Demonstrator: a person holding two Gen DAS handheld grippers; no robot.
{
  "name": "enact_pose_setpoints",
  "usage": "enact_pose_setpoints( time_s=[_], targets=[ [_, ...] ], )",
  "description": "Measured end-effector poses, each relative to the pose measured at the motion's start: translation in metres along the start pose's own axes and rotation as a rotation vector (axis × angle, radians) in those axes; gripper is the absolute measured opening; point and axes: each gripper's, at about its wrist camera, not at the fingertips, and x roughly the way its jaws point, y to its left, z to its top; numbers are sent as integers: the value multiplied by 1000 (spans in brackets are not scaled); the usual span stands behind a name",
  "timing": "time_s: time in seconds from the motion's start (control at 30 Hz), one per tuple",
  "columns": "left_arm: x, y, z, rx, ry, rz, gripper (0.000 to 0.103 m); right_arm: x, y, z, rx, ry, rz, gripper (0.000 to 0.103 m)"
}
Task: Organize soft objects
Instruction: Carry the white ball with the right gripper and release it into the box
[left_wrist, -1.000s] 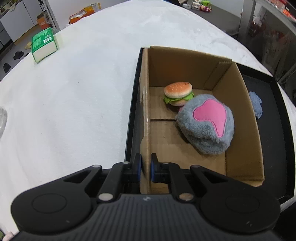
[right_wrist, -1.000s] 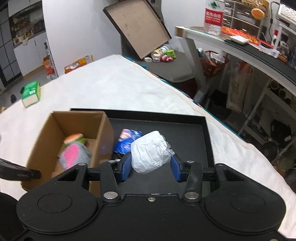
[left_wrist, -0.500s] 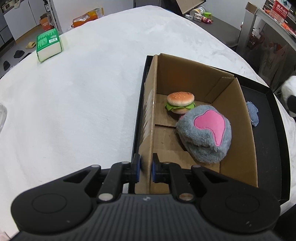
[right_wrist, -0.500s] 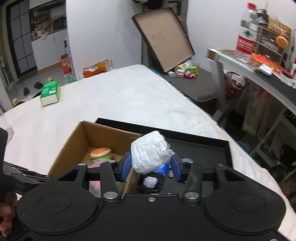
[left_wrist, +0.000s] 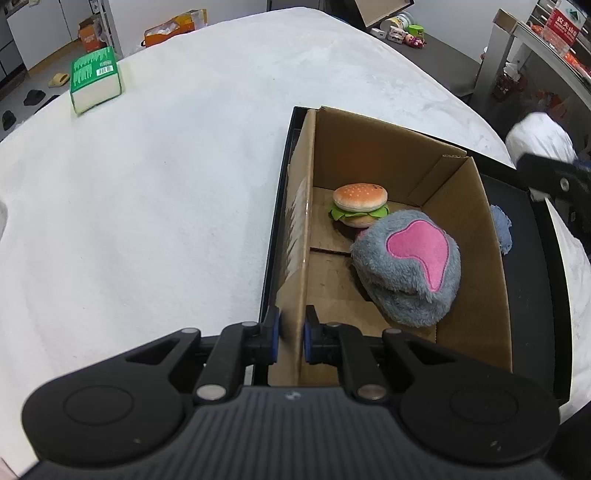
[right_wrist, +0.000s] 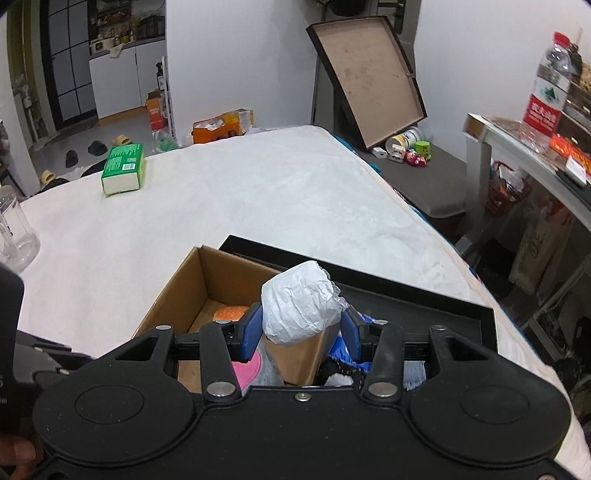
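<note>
Two grippers work: the left gripper (left_wrist: 290, 341) pinches the cardboard box (left_wrist: 373, 144) wall, and the right gripper (right_wrist: 300, 335) squeezes a white crumpled ball (right_wrist: 299, 304) just above the box's right wall.

A white, fuzzy-covered counter (right_wrist: 280, 199) carries everything. A green and white carton (right_wrist: 123, 168) lies toward its far left, at about ten o'clock from the centre. A clear glass jar (right_wrist: 14, 232) stands at the left edge, near nine o'clock. A shallow black tray (right_wrist: 417, 299) rests on the near right part, around five o'clock, with a narrow strip of the white cover showing beyond its right rim.
</note>
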Motion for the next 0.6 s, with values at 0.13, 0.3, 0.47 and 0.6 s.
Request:
enact_pose_setpoints(
  time_s=[0.13, 0.3, 0.47, 0.6],
  targets=[
    [1, 3, 1, -6, 4, -8, 11, 4, 7, 8, -25, -7, 4, 48],
    [3, 4, 0, -4, 9, -8, 11, 7, 13, 5, -63, -12, -24, 59],
    [4, 3, 0, -5, 8, -6, 12, 9, 3, -8, -39, 12, -29, 59],
    [3, 0, -1, 6, 4, 5, 11, 9, -8, -22, -25, 32, -34, 59]
  ],
)
